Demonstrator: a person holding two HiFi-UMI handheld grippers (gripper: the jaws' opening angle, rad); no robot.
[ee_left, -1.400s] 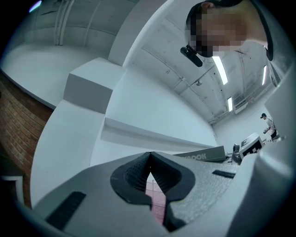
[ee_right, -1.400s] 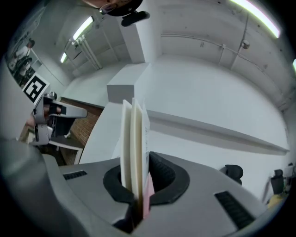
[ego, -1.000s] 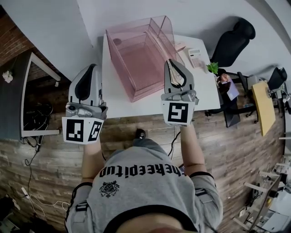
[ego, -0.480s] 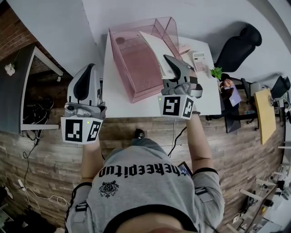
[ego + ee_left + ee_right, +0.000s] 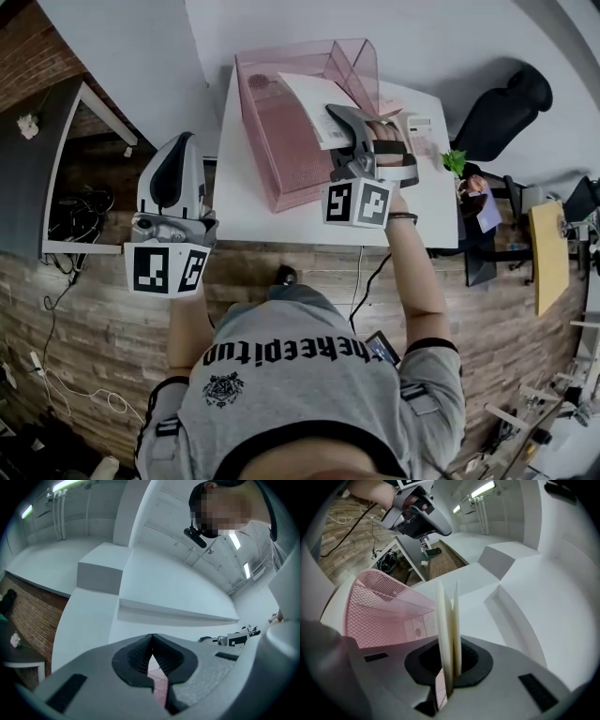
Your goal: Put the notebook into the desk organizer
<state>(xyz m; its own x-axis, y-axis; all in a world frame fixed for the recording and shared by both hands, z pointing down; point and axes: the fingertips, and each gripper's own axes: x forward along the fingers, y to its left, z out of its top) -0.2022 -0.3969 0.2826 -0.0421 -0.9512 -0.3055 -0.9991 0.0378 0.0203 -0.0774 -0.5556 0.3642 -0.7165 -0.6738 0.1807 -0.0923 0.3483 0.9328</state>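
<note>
Notebook (image 5: 309,103), flatter now, in hand-held gripper (image 5: 331,112)

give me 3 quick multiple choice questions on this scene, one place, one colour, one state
1. Where is the notebook? A: in the left gripper. B: in the right gripper, at the organizer. C: flat inside the organizer.
2. What colour is the organizer? A: blue. B: black. C: pink.
3. How is the left gripper? A: shut, empty. B: wide open. C: shut on the notebook.
Answers: 1 B, the right gripper view shows its jaws clamped on it; 2 C, pink mesh walls; 3 A, its jaws meet with nothing between.
</note>
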